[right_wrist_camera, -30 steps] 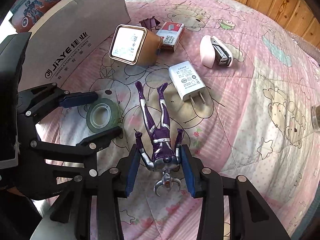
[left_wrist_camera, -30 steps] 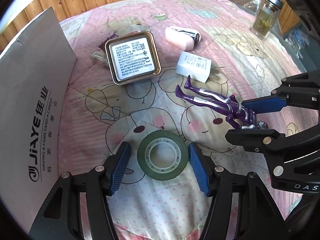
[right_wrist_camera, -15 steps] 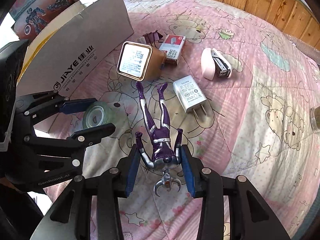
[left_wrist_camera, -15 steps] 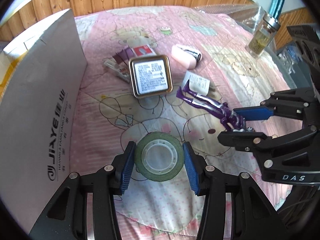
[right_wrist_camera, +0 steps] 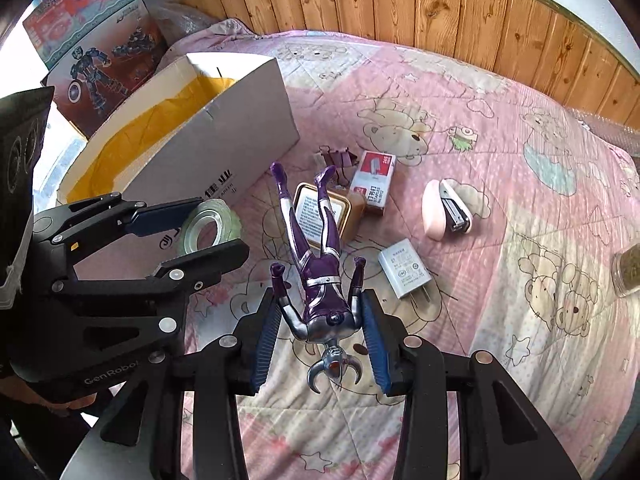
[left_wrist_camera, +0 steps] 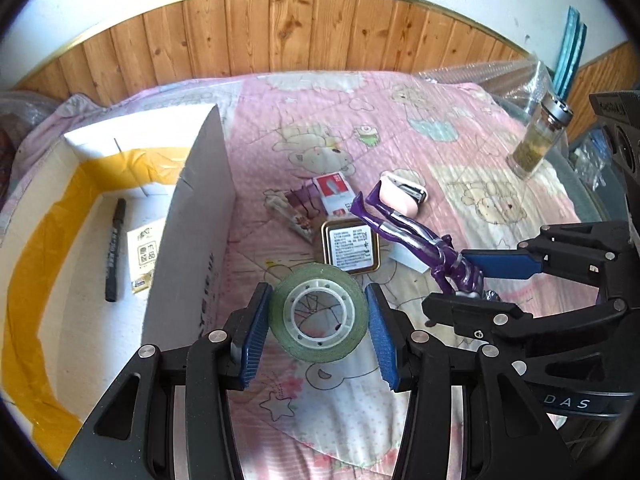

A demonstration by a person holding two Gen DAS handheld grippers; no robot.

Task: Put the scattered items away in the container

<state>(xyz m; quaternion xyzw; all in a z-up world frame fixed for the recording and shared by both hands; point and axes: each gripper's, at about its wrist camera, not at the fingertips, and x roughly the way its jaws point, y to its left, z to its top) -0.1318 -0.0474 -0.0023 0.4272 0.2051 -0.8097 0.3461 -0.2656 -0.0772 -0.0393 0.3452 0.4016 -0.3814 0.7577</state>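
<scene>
Left wrist view: left gripper (left_wrist_camera: 318,330) is pinching the green tape roll (left_wrist_camera: 319,312) across its rim, both pads pressing on it, roll hanging above the bedspread (left_wrist_camera: 460,152) just beside the cardboard box (left_wrist_camera: 192,240). Right gripper (right_wrist_camera: 320,340) is pinching the purple figure (right_wrist_camera: 316,256) at the shoulders, head toward the camera, legs pointing away, w/ the toy hanging clear of the bed.

Progress, judging by what's lying where: box is already holding a black marker (left_wrist_camera: 114,248) & a small sachet (left_wrist_camera: 143,256), so approx. 2 items are in. 2 more are sitting in the grippers, not yet over the opening.

Left on the bed: gold tin (right_wrist_camera: 320,216), staples box (right_wrist_camera: 372,184), pink stapler (right_wrist_camera: 448,216), white charger (right_wrist_camera: 406,270), dark binder clips (right_wrist_camera: 338,158), plus a small packet (left_wrist_camera: 290,216) next to them. Glass bottle (left_wrist_camera: 538,136) is standing far off at the edge; can't tell if it counts as clutter.

So under half done, imo. Next is probably carrying both items over the box wall & letting go inside.
</scene>
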